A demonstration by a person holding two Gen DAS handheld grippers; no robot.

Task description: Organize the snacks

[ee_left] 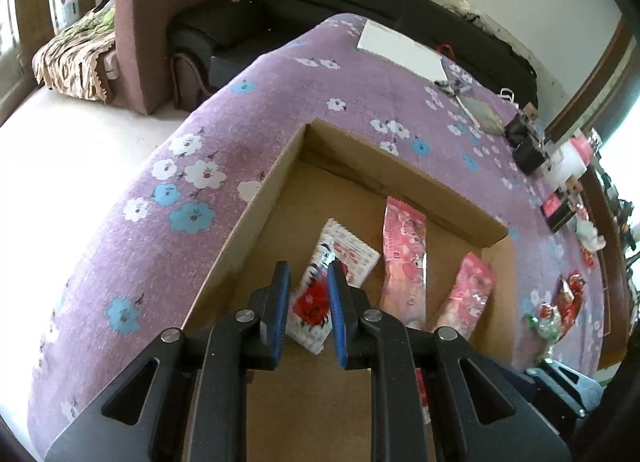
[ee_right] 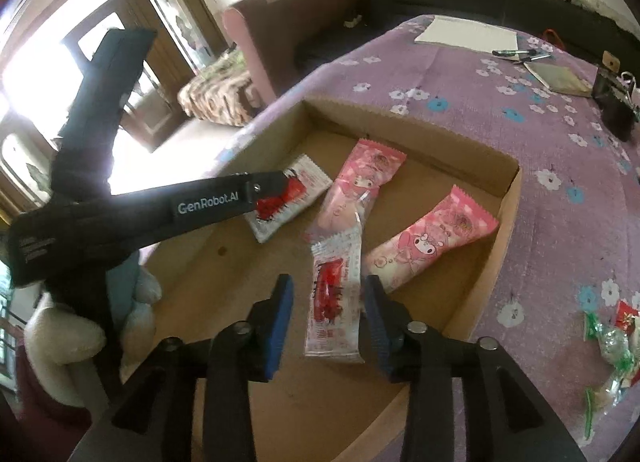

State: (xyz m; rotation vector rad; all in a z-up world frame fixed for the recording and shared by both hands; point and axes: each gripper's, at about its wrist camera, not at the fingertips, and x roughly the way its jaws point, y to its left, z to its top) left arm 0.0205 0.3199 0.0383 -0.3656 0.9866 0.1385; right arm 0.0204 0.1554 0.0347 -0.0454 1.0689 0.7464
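Your left gripper point(ee_left: 308, 274) hangs over the white-red packet point(ee_left: 336, 258) in the cardboard box point(ee_left: 256, 202), fingers apart. Your right gripper point(ee_right: 326, 298) has its fingers apart around another white-red packet point(ee_right: 335, 302), beside two pink packets point(ee_right: 432, 242).

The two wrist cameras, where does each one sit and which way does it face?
Left wrist: behind the left gripper, looking down into the cardboard box; its open blue fingers straddle a white-and-red packet.
Right wrist: behind the open right gripper, above another white-and-red packet; the left gripper shows too.
Shared: box, pink snack bags, purple floral cloth.
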